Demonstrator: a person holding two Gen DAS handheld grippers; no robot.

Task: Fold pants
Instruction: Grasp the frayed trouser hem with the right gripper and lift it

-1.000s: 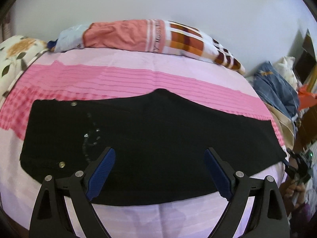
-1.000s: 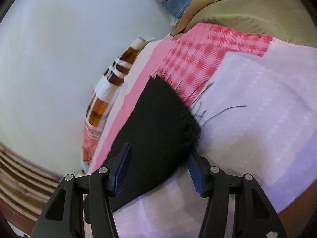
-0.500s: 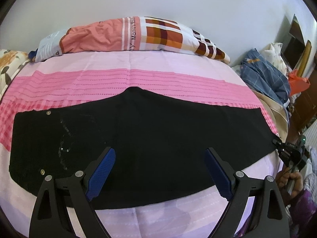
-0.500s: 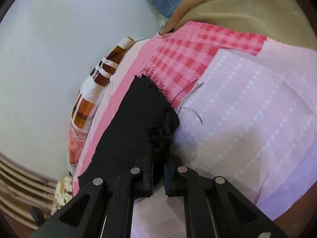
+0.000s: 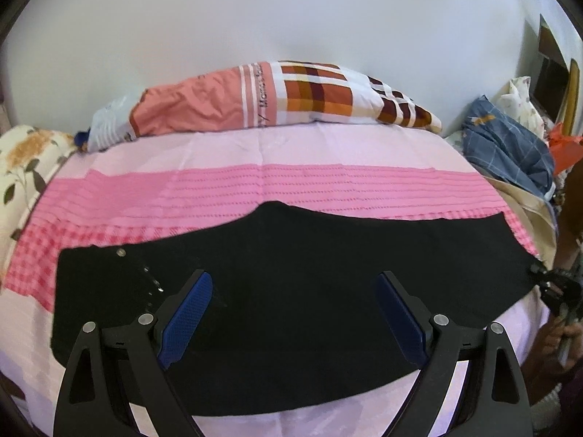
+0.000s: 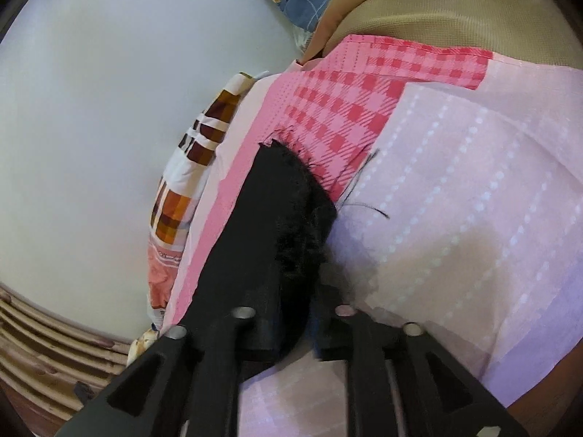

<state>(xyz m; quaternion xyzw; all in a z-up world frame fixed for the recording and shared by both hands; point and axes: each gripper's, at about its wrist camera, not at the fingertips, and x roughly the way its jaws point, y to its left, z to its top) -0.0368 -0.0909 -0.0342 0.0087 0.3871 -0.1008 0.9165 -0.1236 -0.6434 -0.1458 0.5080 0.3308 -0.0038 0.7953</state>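
On the pink bedsheet (image 5: 328,145) — black pants (image 5: 309,273) spread flat.
Left gripper (image 5: 291,313) hovers over the waist end, jaws spread wide, nothing between them. Right gripper (image 6: 302,291) at the frayed leg hem — jaws have just been opening, cloth bunched between them.

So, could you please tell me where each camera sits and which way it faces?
Left wrist: above the near bed edge, facing the wall across the black pants; its open left claw shows.
Right wrist: low at the frayed hem; right claw around it.
Shared: pants, pink sheet, patterned pillow.
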